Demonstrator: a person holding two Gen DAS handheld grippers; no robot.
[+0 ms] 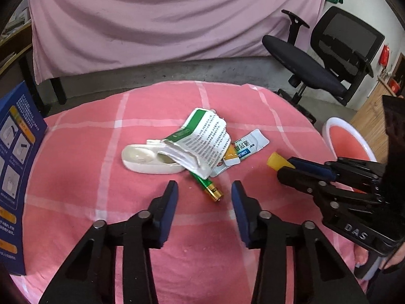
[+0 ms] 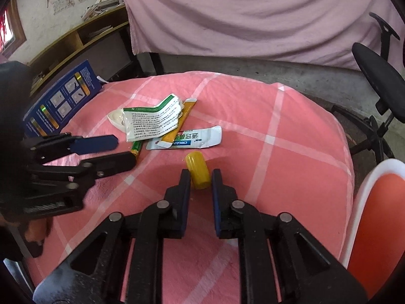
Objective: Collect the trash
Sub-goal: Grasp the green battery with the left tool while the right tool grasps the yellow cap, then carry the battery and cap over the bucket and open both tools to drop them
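Right hand-held gripper (image 2: 201,177) clamped on yellow cap (image 2: 198,169); shallow tip hold, may squirt out. Left hand-held gripper (image 1: 203,190) apart, battery (image 1: 208,188) between, could roll.

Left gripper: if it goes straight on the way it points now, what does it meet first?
Probably the green cylindrical battery with the gold end, lying just ahead of the open left gripper; the torn green-and-white paper packet lies beyond. Depth is unclear.

Black linkage grippers (image 1: 204,188); blue pads (image 1: 169,212); silver rivets; possibly "DAS" lettering.
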